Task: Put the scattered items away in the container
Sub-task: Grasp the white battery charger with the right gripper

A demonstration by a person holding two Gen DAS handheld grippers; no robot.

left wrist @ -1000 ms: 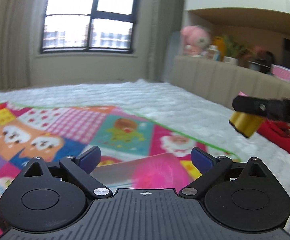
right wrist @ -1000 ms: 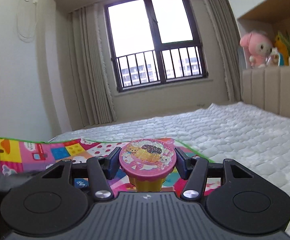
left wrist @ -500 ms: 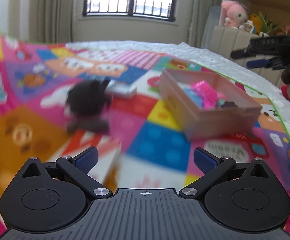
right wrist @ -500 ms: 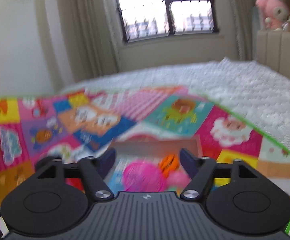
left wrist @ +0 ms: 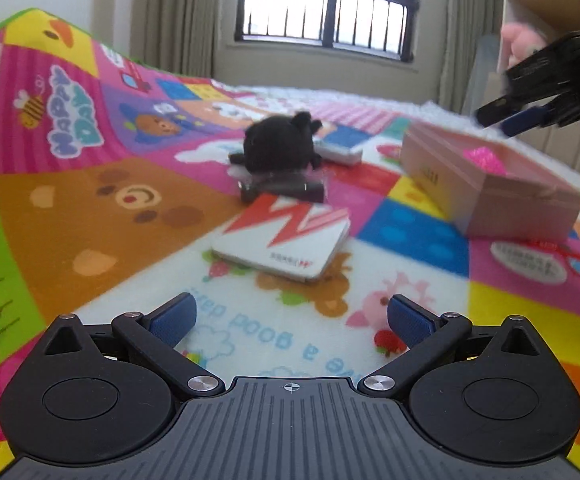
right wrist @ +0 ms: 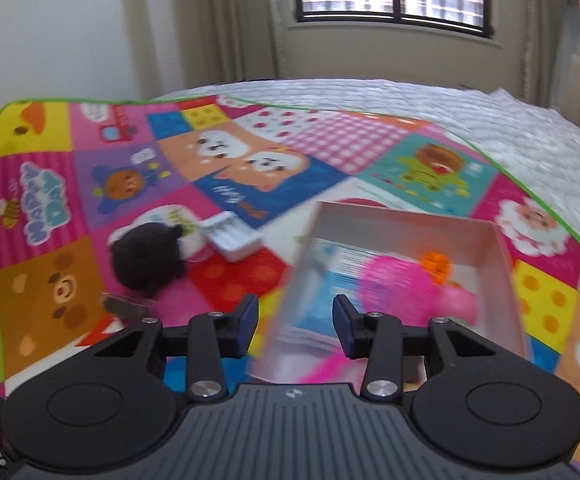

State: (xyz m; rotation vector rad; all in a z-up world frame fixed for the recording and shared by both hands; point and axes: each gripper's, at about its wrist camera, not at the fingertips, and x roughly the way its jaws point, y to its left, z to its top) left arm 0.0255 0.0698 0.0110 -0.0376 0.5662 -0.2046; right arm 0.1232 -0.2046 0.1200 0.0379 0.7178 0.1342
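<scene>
a black plush toy (right wrist: 145, 258) and a small white box (right wrist: 231, 236) are seen scattered on the play mat (right wrist: 49, 280), left of the pink container (right wrist: 502, 276), in which a pink ball (right wrist: 394, 284) and an orange piece (right wrist: 436, 266) lie. the left gripper (left wrist: 290, 320) is held wide apart, empty. the right gripper (right wrist: 294, 322), above the container, is closing on nothing.

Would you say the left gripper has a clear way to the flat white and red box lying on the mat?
Probably yes. The left gripper has its jaws wide and empty, and the white and red box lies just ahead on the mat with nothing between them.
</scene>
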